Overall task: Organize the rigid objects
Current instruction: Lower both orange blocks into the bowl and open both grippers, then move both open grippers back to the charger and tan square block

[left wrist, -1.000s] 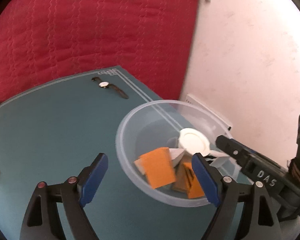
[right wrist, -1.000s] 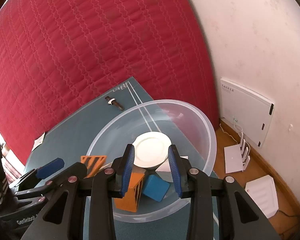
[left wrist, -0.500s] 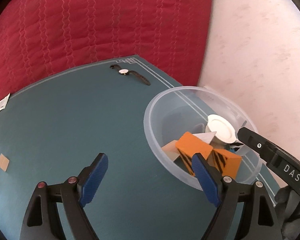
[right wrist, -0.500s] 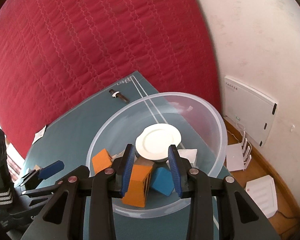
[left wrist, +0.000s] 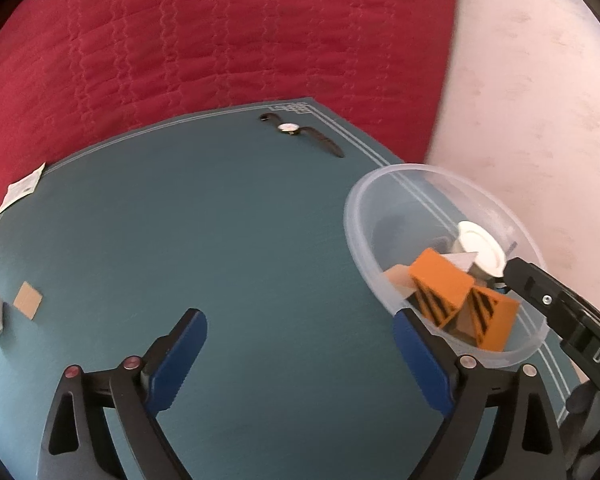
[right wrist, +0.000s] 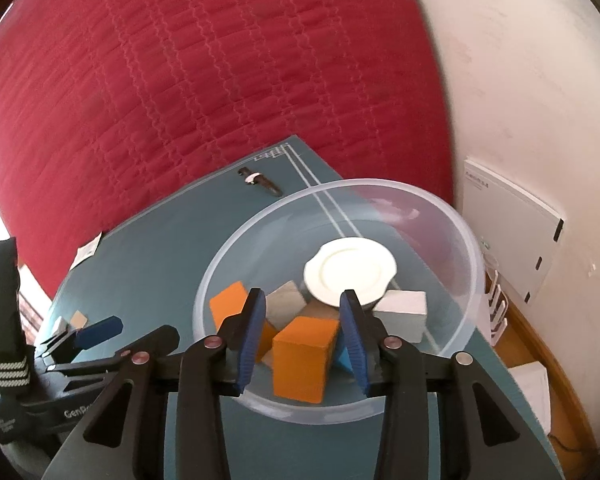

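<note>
My right gripper (right wrist: 302, 334), jaws just eased apart, grips nothing above the orange wooden block (right wrist: 304, 358) in the clear plastic bowl (right wrist: 466, 248). My left gripper (left wrist: 300, 364) just widened, empty. Closing crooked could tip the bowl.

Your left gripper (left wrist: 300, 364) and right gripper (right wrist: 302, 336) share black frames, blue ribbed pads (left wrist: 180, 360), red-and-silver screws; white "DAS" lettering marks one.
</note>
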`<act>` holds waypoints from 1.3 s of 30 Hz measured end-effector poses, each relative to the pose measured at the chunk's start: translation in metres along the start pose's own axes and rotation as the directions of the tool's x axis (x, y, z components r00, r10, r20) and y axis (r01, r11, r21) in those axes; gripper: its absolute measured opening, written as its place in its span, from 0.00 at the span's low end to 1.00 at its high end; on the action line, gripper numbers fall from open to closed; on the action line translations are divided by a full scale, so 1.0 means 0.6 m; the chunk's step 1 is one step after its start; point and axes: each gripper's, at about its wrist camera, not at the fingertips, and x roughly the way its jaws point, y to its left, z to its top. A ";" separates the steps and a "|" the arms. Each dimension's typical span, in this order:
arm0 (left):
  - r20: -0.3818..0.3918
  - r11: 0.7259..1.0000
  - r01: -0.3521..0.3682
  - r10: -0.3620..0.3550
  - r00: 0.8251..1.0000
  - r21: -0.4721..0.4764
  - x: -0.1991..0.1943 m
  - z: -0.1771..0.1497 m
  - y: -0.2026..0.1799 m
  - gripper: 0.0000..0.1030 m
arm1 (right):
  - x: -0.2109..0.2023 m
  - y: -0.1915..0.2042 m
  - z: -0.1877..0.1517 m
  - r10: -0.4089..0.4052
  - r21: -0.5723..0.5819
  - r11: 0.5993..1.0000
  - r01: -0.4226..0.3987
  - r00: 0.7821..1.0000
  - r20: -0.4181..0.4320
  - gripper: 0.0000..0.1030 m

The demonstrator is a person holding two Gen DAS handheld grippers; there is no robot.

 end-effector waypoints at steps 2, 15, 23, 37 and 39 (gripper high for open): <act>-0.002 1.000 -0.025 0.025 1.000 -0.006 0.001 -0.002 0.011 0.95 | -0.001 0.009 -0.002 0.004 -0.019 1.000 -0.004 1.000 -0.001 0.40; -0.017 0.994 -0.087 0.086 0.996 -0.060 -0.009 -0.019 0.078 0.96 | -0.005 0.080 -0.033 0.027 -0.167 0.985 -0.030 0.999 -0.017 0.44; -0.020 0.987 -0.125 0.124 0.992 -0.099 -0.023 -0.033 0.128 0.96 | -0.005 0.125 -0.061 0.073 -0.233 0.969 -0.087 0.995 -0.066 0.45; -0.033 0.958 -0.223 0.221 0.975 -0.181 -0.054 -0.056 0.235 0.97 | 0.020 0.193 -0.105 0.165 -0.250 0.942 -0.223 0.958 -0.233 0.45; -0.039 0.952 -0.239 0.236 0.971 -0.190 -0.055 -0.057 0.248 0.98 | 0.022 0.203 -0.110 0.165 -0.262 0.937 -0.229 0.955 -0.246 0.45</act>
